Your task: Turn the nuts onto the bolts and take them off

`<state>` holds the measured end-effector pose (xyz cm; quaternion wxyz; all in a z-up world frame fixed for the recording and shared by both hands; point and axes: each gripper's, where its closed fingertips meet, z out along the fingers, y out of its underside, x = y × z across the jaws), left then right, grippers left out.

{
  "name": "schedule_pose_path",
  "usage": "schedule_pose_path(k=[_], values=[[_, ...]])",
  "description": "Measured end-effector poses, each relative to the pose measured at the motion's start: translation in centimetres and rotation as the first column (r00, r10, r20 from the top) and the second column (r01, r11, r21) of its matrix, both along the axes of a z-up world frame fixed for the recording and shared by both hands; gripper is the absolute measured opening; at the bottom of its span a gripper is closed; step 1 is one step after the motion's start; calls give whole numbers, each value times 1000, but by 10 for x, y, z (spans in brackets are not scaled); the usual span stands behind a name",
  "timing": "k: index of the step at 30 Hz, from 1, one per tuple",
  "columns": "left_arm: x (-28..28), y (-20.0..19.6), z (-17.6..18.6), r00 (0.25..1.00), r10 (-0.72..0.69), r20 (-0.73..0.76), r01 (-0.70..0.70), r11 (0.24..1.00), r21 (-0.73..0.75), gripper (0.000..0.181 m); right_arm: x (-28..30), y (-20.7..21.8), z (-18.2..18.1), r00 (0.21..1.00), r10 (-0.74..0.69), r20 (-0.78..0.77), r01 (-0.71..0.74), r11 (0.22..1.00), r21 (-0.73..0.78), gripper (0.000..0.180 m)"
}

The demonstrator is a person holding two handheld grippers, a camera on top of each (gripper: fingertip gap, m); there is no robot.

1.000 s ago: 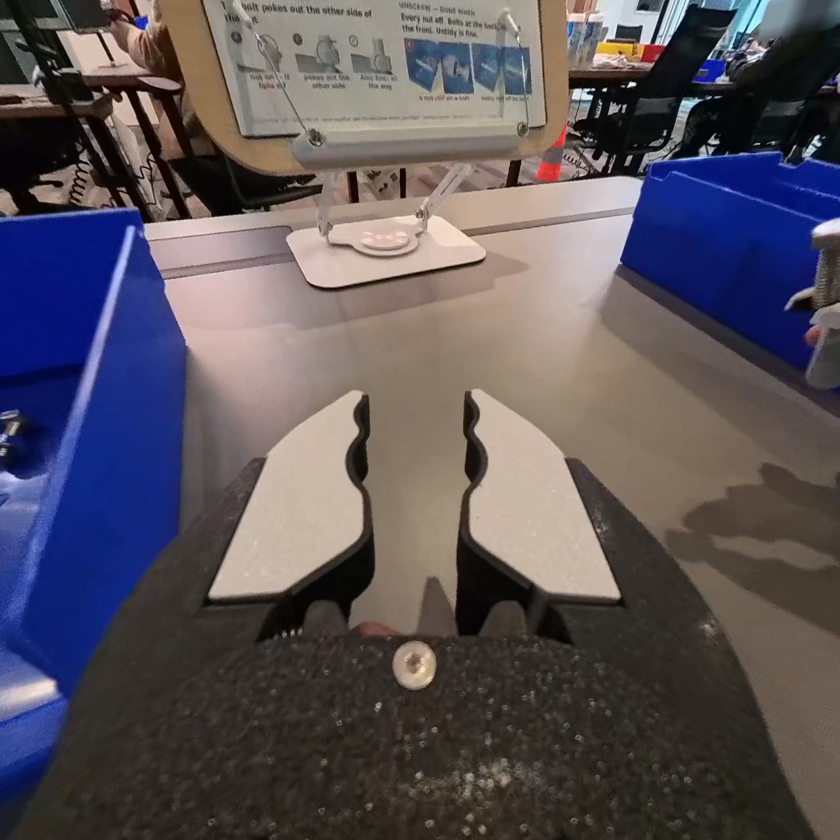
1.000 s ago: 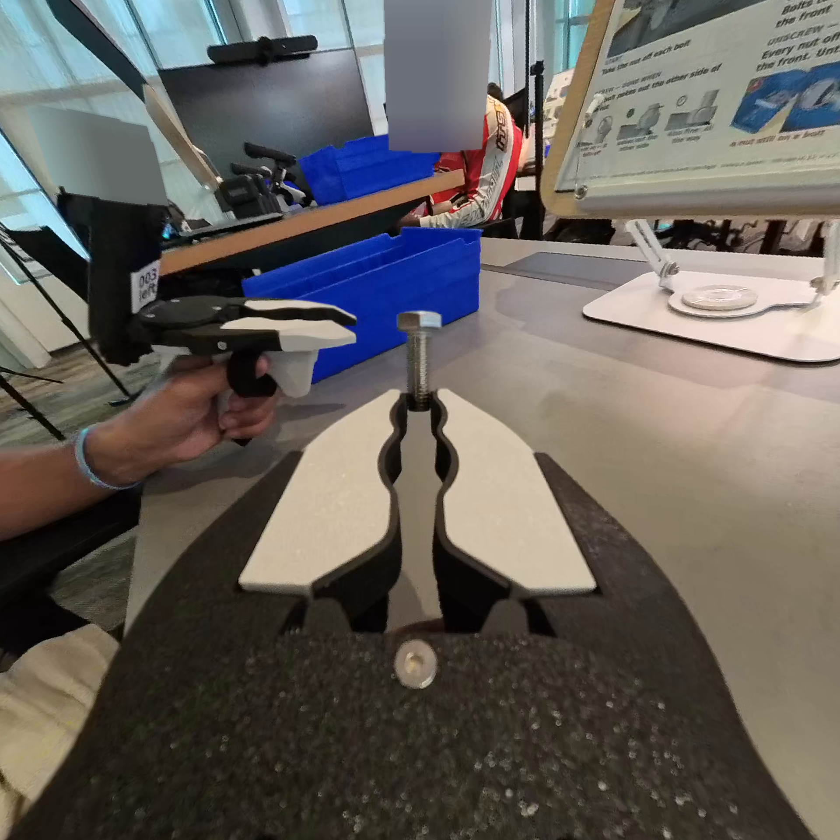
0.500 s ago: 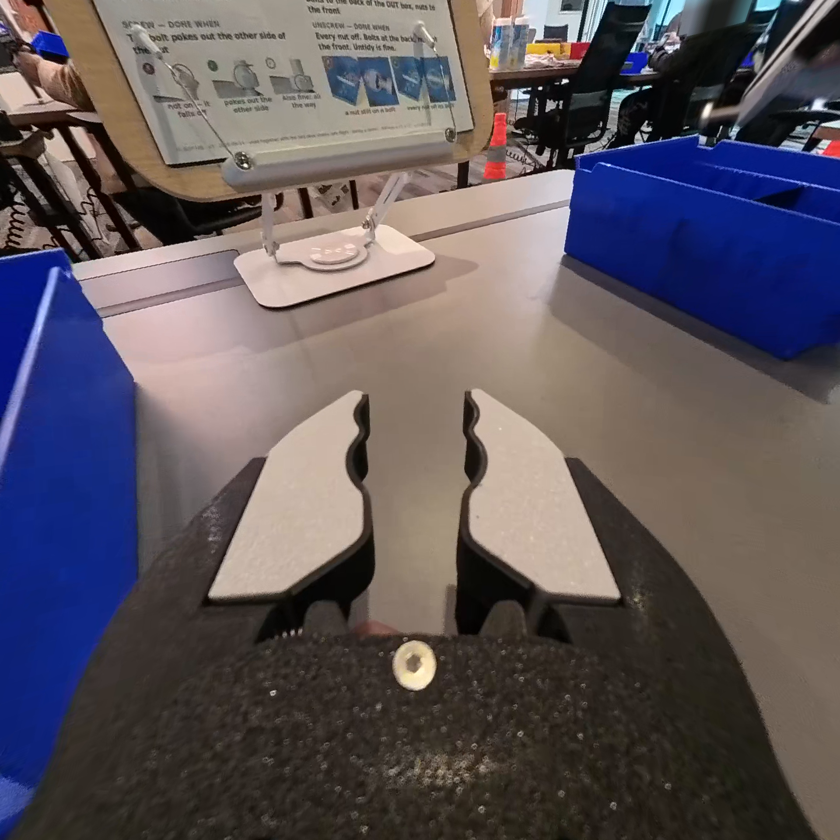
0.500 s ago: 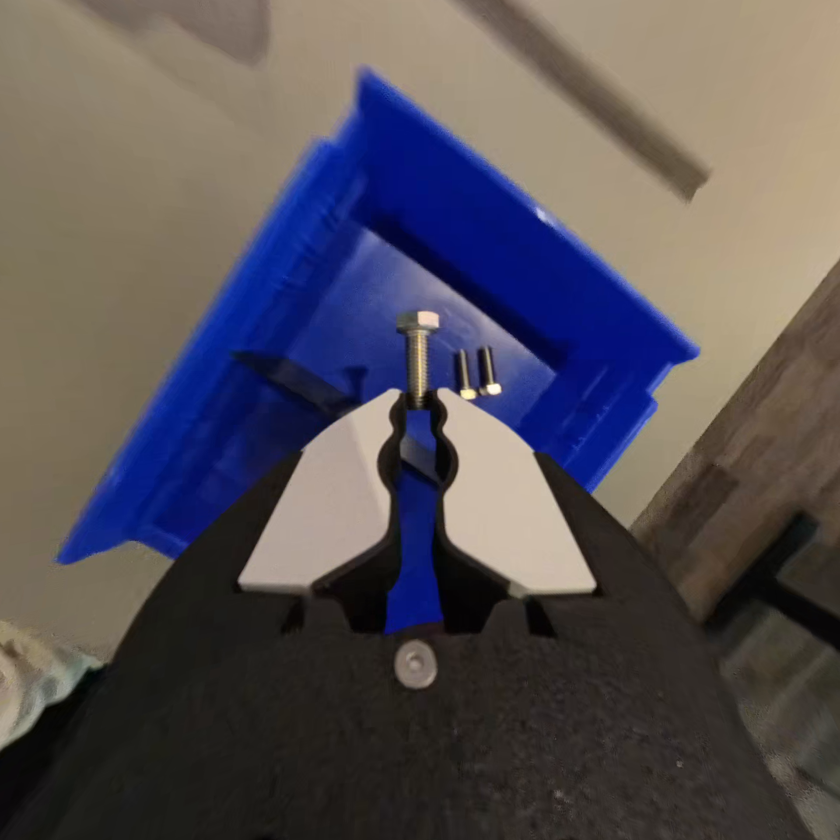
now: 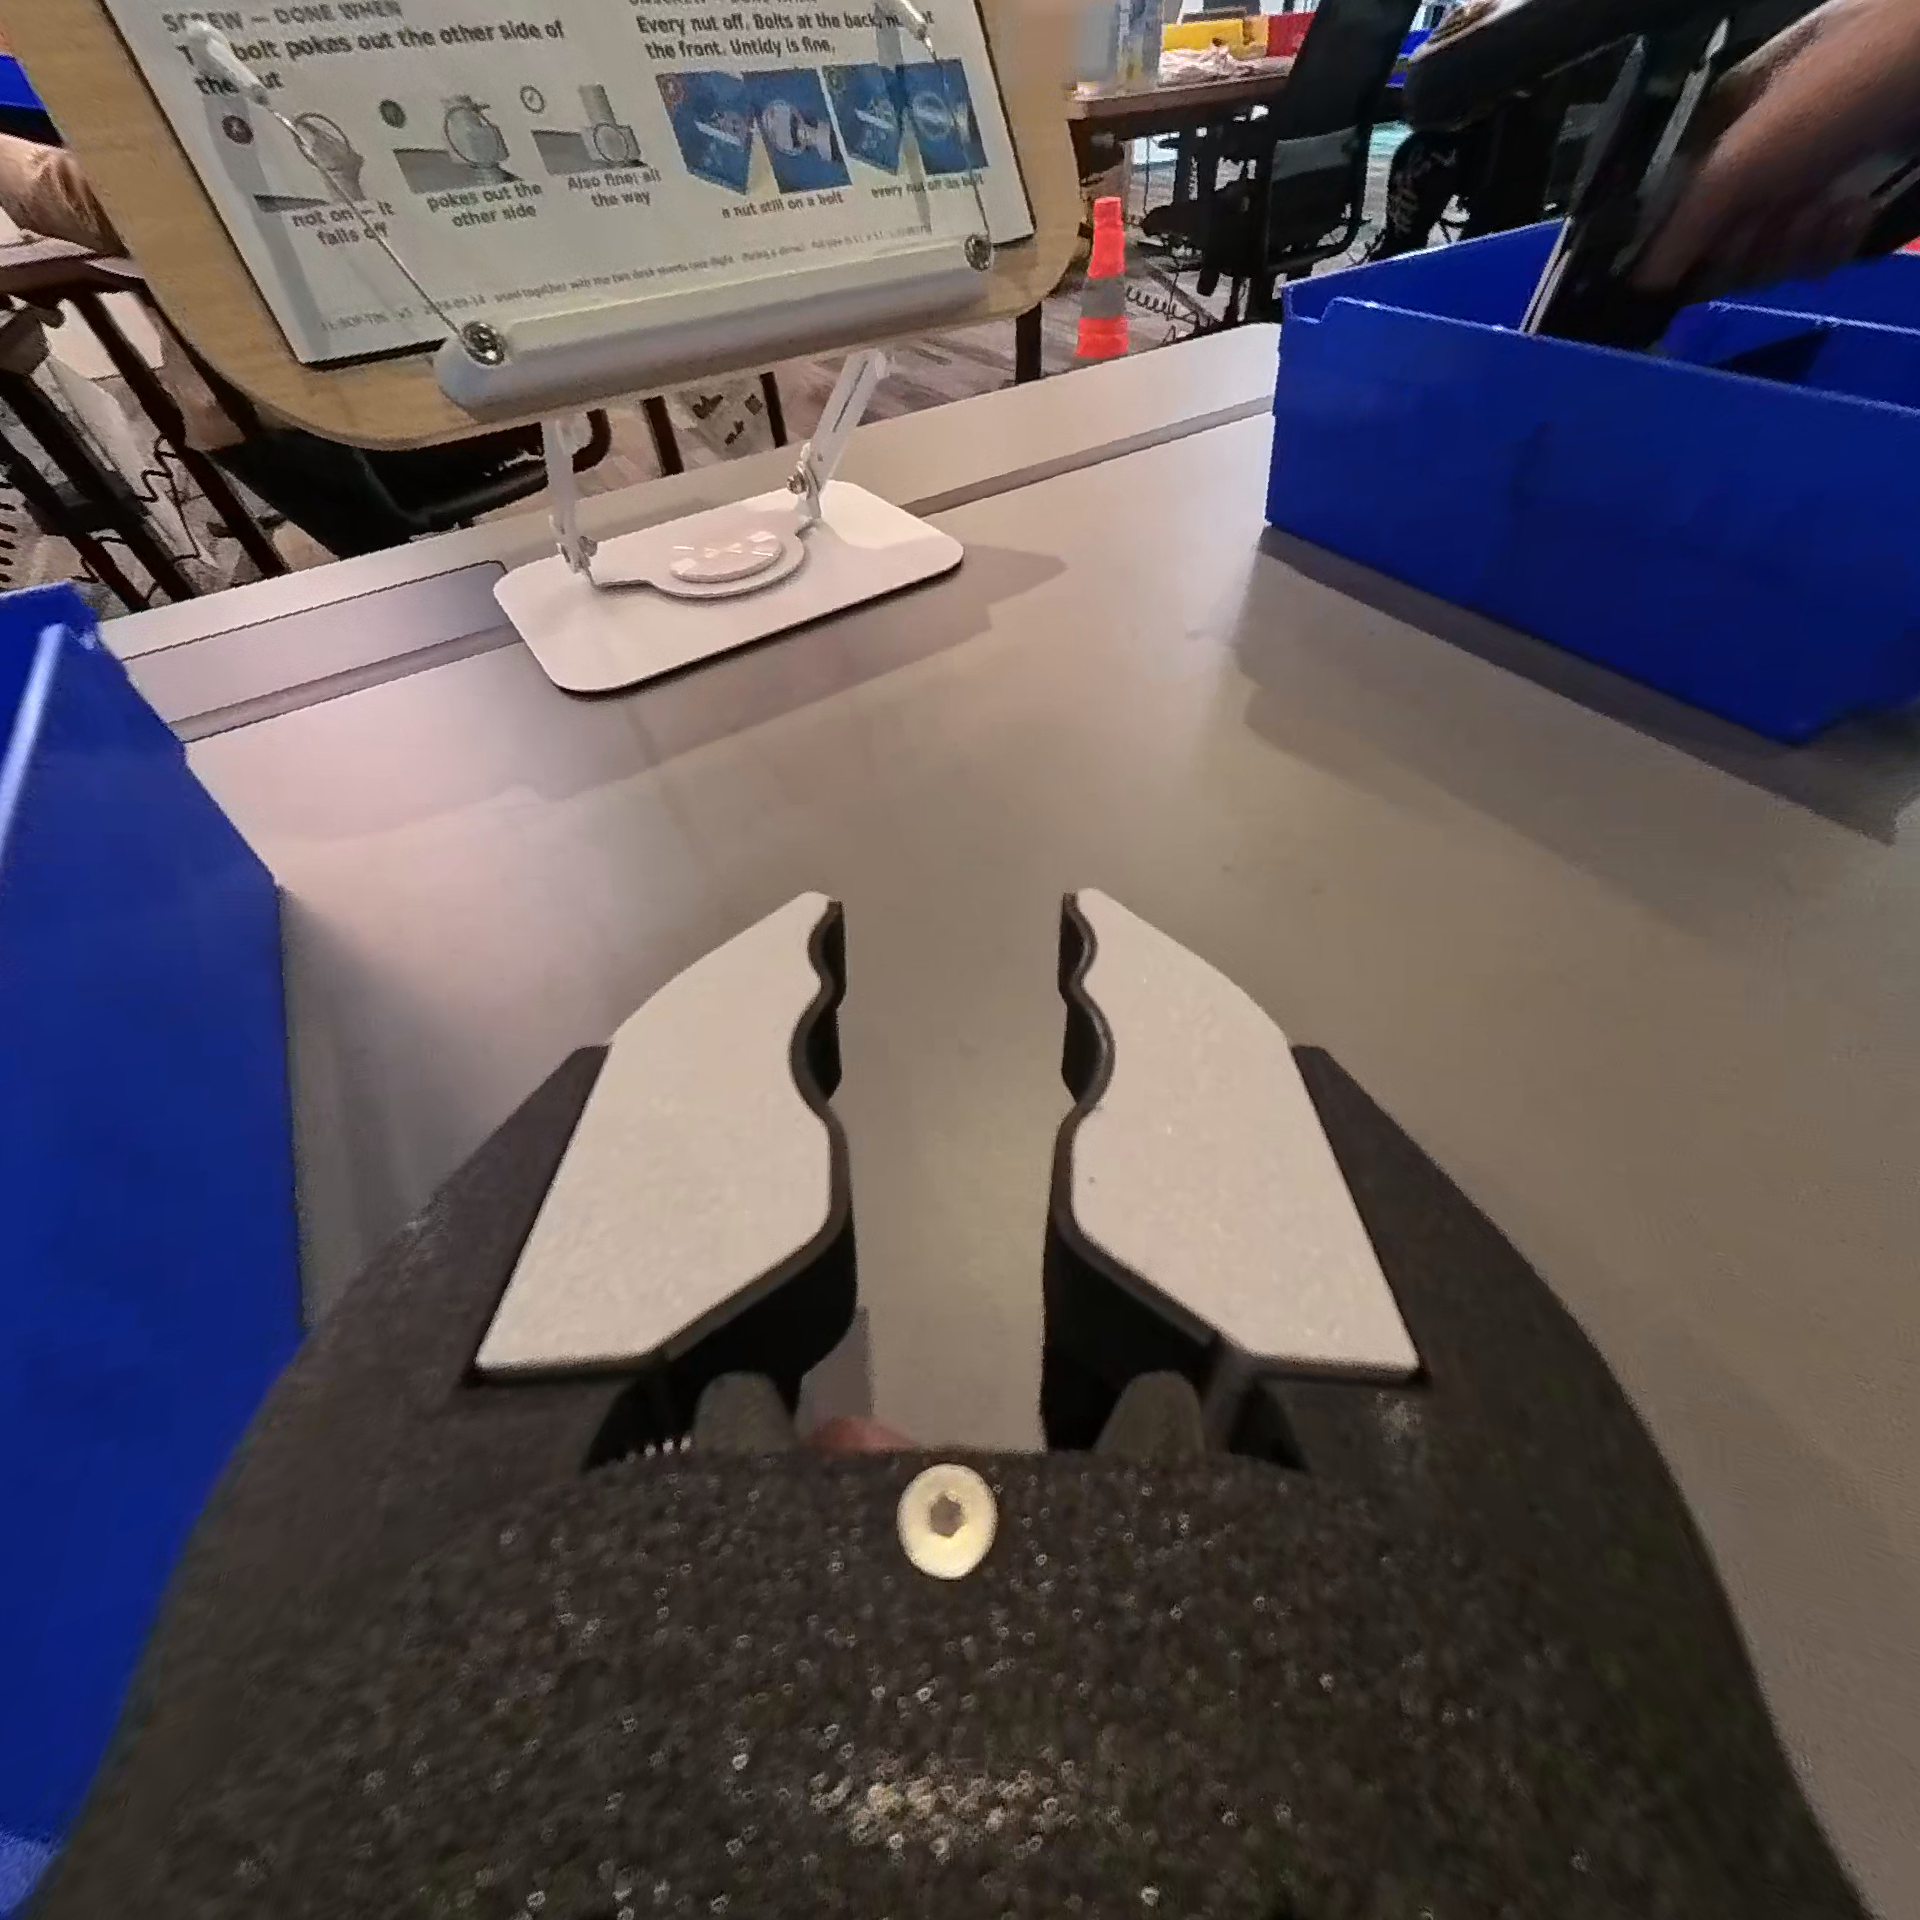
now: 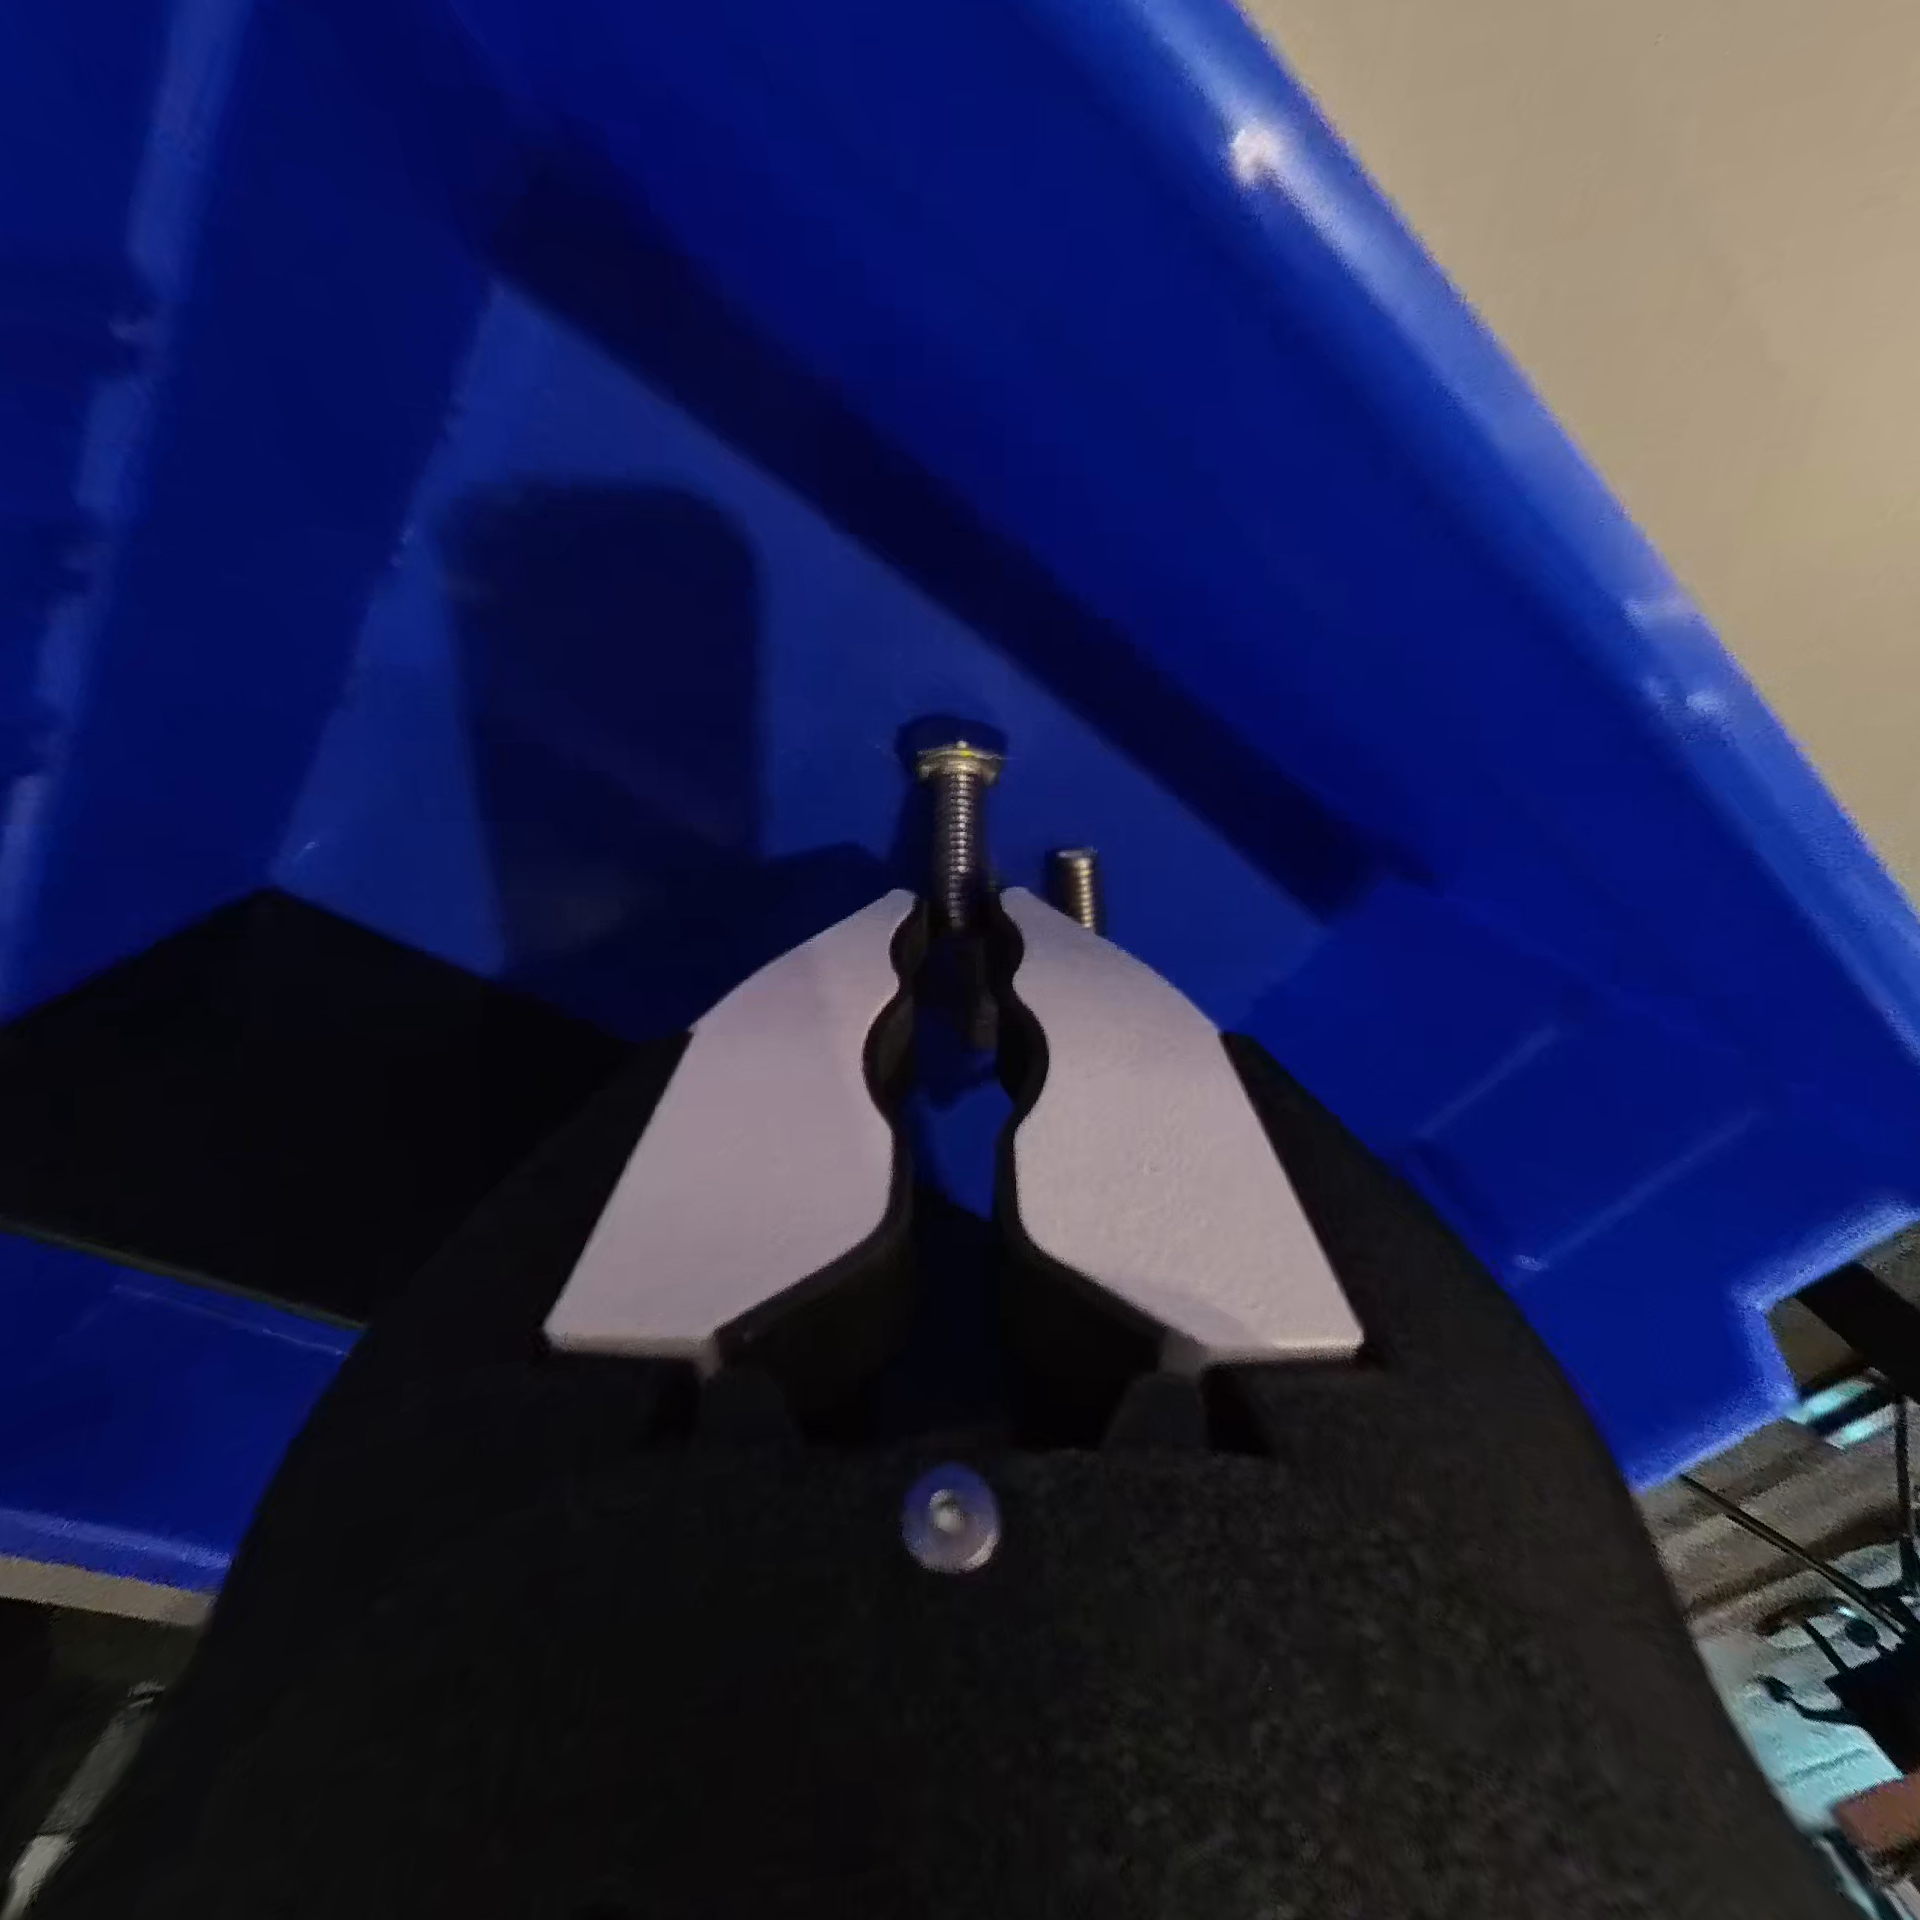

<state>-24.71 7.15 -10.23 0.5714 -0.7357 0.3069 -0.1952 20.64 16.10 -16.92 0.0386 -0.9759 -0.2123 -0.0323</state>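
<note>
My right gripper is clamped on a bolt by its threaded shank, head pointing down into the blue bin; a second bolt lies just beside it on the bin floor. My left gripper hangs spread and empty over the grey tabletop, facing the instruction board

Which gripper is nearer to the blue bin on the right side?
Right. The right gripper is inside that blue bin, holding a bolt; the left gripper hovers over the table.
</note>
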Motion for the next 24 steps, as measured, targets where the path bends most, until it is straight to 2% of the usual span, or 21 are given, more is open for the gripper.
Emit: schedule_pose_path(k=[4,10,11,13,15,17,19,20,22,23,24], values=[[3,-2,-1,1000,-9,-13,9,1000,1,39,3,-11,-9,1000,2,26,0,997,-72,10],[2,0,-3,1000,-3,-14,3,1000,-10,40,1,-10,-9,1000,-29,-3,28,998,-56,12],[1,1,-3,1000,1,-13,-1,1000,-18,39,5,-8,-8,999,-34,16,35,999,-36,23],[-2,3,-5,1000,11,-11,-11,999,-37,39,11,-5,3,998,-38,47,36,999,34,28],[-4,5,-7,1000,18,-4,-19,998,-56,40,12,2,35,994,-66,87,48,979,199,33],[-6,7,-7,1000,24,3,-24,997,-69,40,-9,3,86,992,-90,84,43,891,451,37],[-7,8,-7,1000,29,7,-29,997,-77,39,-57,-13,140,998,-48,45,4,725,689,41],[-7,9,-7,1000,30,9,-29,996,-79,39,-92,-27,162,1000,14,1,-10,627,779,38],[-7,9,-8,999,34,4,-34,996,-81,40,-170,-63,189,974,196,-111,12,449,894,19],[-7,9,-9,999,36,-3,-36,996,-81,40,-210,-84,196,933,304,-195,68,382,922,14],[-6,8,-9,999,36,-9,-37,996,-81,40,-248,-104,194,869,414,-272,113,369,923,13]])
